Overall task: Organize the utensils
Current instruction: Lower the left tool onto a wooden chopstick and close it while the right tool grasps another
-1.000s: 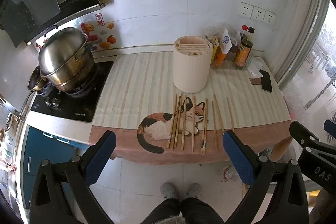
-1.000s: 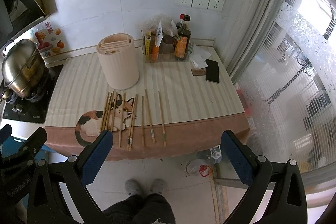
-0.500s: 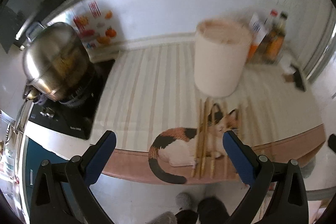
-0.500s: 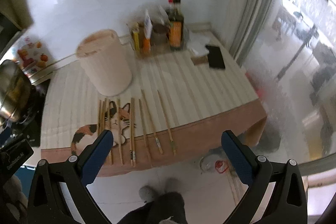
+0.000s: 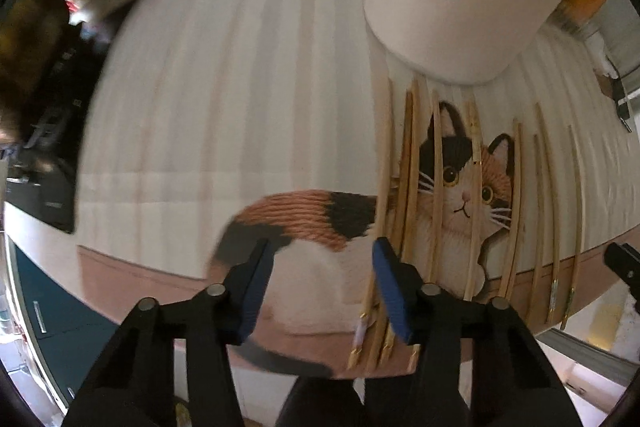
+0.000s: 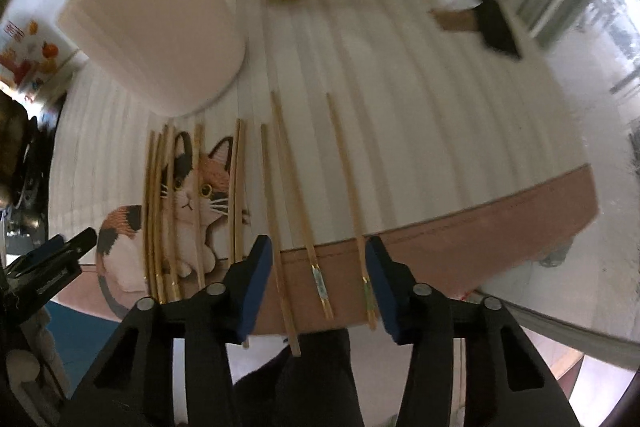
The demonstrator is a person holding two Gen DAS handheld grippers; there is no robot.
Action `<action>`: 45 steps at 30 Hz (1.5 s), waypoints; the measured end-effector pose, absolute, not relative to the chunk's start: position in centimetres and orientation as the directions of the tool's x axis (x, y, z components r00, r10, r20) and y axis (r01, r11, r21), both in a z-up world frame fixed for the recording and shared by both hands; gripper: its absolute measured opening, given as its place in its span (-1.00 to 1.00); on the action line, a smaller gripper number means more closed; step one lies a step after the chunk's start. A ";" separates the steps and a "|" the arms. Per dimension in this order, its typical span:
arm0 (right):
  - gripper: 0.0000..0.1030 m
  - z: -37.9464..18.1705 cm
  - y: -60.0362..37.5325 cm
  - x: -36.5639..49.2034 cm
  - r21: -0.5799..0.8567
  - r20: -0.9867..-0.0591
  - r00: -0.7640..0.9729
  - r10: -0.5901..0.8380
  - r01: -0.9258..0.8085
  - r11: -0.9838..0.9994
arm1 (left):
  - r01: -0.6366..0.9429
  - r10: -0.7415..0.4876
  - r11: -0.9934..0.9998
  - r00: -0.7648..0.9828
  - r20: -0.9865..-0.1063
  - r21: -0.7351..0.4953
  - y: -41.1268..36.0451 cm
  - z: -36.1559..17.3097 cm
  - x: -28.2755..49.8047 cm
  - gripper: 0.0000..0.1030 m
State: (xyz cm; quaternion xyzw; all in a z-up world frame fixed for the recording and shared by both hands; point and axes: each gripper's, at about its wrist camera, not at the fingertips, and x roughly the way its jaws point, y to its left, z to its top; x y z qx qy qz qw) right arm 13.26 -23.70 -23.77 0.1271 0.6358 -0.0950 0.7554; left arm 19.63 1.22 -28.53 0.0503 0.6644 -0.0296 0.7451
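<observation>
- Left gripper [image 5: 320,259]: jaws half open, just been closing, nothing between them; it hangs over the cat mat [image 5: 200,107], beside the leftmost chopsticks [image 5: 404,187].
- Right gripper [image 6: 318,255]: jaws half open, just been closing; three chopsticks [image 6: 298,211] lie below the gap, ungripped.
- Holder [image 6: 160,27]: upright behind the chopsticks.

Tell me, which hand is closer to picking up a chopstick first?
Probably the right gripper: two chopsticks lie between its open jaws. The left gripper has only cat mat between its jaws.
</observation>
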 end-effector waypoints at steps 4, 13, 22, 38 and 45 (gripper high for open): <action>-0.04 -27.0 -23.9 15.6 0.077 -0.993 0.107 0.049 0.279 0.957 | 0.115 0.019 0.993 0.058 -0.998 0.026 0.5 -30.8 21.0 -0.08; -0.04 -30.5 -24.1 19.0 0.082 -0.997 0.030 0.077 0.221 0.972 | 0.156 0.030 0.987 0.047 -0.998 0.037 -1.1 -32.9 21.7 -0.44; -0.04 -32.3 -23.9 20.4 0.080 -0.997 0.000 0.082 0.206 0.975 | 0.013 0.000 1.000 0.042 -0.999 0.000 2.3 -32.9 20.9 -0.91; -0.86 -37.0 -19.9 20.8 -0.011 -0.999 -0.055 -0.002 0.168 0.986 | 0.014 -0.079 0.997 0.000 -0.997 -0.079 7.3 -34.3 20.2 -0.83; -0.84 -36.4 -21.0 18.9 0.034 -0.993 -0.102 0.056 0.211 0.977 | 0.033 -0.024 0.999 -0.011 -1.000 -0.025 3.2 -36.6 23.6 -0.82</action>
